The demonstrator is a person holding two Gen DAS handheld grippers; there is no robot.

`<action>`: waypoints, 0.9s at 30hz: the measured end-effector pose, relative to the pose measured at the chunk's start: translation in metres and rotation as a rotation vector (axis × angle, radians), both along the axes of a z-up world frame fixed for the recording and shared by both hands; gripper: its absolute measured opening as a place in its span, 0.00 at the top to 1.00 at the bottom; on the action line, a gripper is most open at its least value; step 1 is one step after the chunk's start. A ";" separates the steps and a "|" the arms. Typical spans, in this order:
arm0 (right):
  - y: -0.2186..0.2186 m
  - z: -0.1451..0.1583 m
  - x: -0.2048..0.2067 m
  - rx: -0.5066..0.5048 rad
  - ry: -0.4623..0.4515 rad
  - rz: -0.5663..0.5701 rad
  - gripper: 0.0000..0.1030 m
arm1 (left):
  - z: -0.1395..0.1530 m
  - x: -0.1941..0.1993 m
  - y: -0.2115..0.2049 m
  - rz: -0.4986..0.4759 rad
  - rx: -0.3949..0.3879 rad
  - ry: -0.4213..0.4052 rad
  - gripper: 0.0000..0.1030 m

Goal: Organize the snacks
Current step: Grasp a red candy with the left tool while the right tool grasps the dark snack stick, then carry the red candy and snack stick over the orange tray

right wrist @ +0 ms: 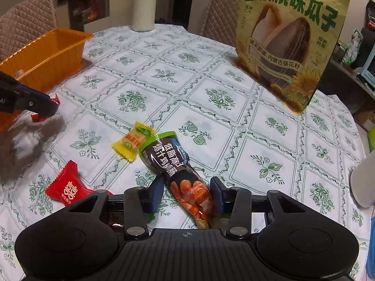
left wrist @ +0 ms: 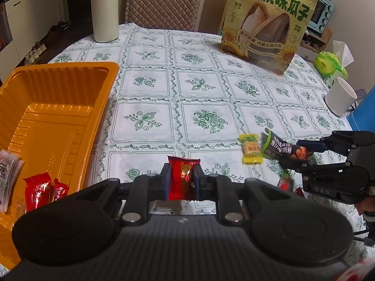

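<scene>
1. Between my right gripper (right wrist: pixel 186 195) fingers: sausage snack pack (right wrist: pixel 178 171), dark film with a green top. No earlier view to compare; the jaws stand at a middling width with the pack between them, its lower end close against the right pad, and I cannot tell whether both pads press.
2. Handling, judged: light, soft, glossy film, likely slippery; best taken across the filled middle, not the flat crimped ends.
3. Long axis: slanted, green end pointing away and left towards the yellow candy (right wrist: pixel 132 140), near the table's (right wrist: pixel 234 117) near edge.
4. My left gripper (left wrist: pixel 181 179): clamped narrow on a red candy (left wrist: pixel 182 178), held upright just beside the orange tray (left wrist: pixel 70 89) at the table's left edge.
5. Red candy, judged: small, light, crinkly; held across its padded centre.
</scene>
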State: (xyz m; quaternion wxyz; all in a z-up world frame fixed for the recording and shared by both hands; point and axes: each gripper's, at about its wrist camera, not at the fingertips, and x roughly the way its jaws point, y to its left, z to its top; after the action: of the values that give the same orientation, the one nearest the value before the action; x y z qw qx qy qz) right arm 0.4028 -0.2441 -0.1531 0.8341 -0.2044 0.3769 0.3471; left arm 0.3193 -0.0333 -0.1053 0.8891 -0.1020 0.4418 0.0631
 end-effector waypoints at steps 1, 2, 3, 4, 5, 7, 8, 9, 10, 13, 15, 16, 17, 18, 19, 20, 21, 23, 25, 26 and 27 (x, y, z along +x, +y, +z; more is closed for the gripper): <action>0.000 0.000 -0.001 0.000 -0.004 -0.003 0.59 | 0.000 -0.001 0.000 0.001 0.002 0.000 0.83; 0.000 0.000 -0.001 -0.002 -0.008 -0.011 0.60 | 0.001 -0.002 0.001 0.004 0.003 0.000 0.83; -0.001 0.001 -0.002 0.000 -0.008 -0.021 0.62 | 0.001 -0.003 0.002 0.007 0.002 -0.001 0.83; -0.002 0.002 -0.001 0.012 -0.002 -0.035 0.65 | 0.002 -0.004 0.002 0.009 0.002 -0.002 0.83; -0.005 0.003 0.000 0.033 0.009 -0.050 0.66 | 0.003 -0.005 0.003 0.010 0.003 -0.004 0.83; -0.009 0.006 0.000 0.069 0.029 -0.078 0.67 | 0.005 -0.007 0.003 0.012 0.005 -0.007 0.83; -0.011 0.007 0.000 0.080 0.032 -0.091 0.67 | 0.006 -0.007 0.003 0.012 0.004 -0.008 0.83; -0.012 0.009 -0.001 0.090 0.035 -0.105 0.67 | 0.007 -0.008 0.002 0.012 0.005 -0.010 0.83; -0.015 0.011 -0.001 0.104 0.041 -0.120 0.67 | 0.008 -0.009 0.001 0.011 0.006 -0.011 0.83; -0.022 0.019 -0.003 0.155 0.063 -0.161 0.67 | 0.011 -0.012 -0.002 0.005 0.006 -0.017 0.83; -0.026 0.026 -0.005 0.187 0.074 -0.187 0.67 | 0.014 -0.015 -0.003 0.000 0.003 -0.025 0.83; -0.029 0.029 -0.006 0.203 0.080 -0.198 0.67 | 0.016 -0.016 -0.005 -0.003 0.003 -0.030 0.83; -0.031 0.032 -0.008 0.217 0.084 -0.208 0.67 | 0.019 -0.017 -0.006 -0.007 0.003 -0.034 0.83; -0.033 0.035 -0.011 0.228 0.085 -0.218 0.67 | 0.021 -0.019 -0.007 -0.010 0.002 -0.039 0.83; -0.036 0.038 -0.013 0.236 0.085 -0.226 0.67 | 0.023 -0.020 -0.009 -0.013 0.002 -0.043 0.83; -0.038 0.041 -0.016 0.245 0.087 -0.233 0.67 | 0.025 -0.022 -0.010 -0.015 0.001 -0.048 0.83; -0.040 0.045 -0.020 0.256 0.088 -0.240 0.67 | 0.027 -0.024 -0.010 -0.019 -0.001 -0.053 0.83; -0.043 0.051 -0.027 0.276 0.090 -0.255 0.67 | 0.033 -0.029 -0.012 -0.023 -0.004 -0.063 0.83; -0.047 0.057 -0.034 0.298 0.099 -0.277 0.67 | 0.038 -0.034 -0.014 -0.031 -0.007 -0.072 0.83; -0.049 0.060 -0.038 0.309 0.105 -0.287 0.67 | 0.040 -0.038 -0.015 -0.034 -0.008 -0.077 0.83; -0.050 0.063 -0.042 0.321 0.110 -0.296 0.67 | 0.043 -0.041 -0.016 -0.037 -0.009 -0.081 0.83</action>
State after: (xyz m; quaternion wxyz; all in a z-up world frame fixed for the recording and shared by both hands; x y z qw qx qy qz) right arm 0.3610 -0.2944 -0.0900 0.8759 0.0076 0.3878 0.2871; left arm 0.2781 -0.0490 -0.0623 0.9067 -0.1003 0.4076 0.0405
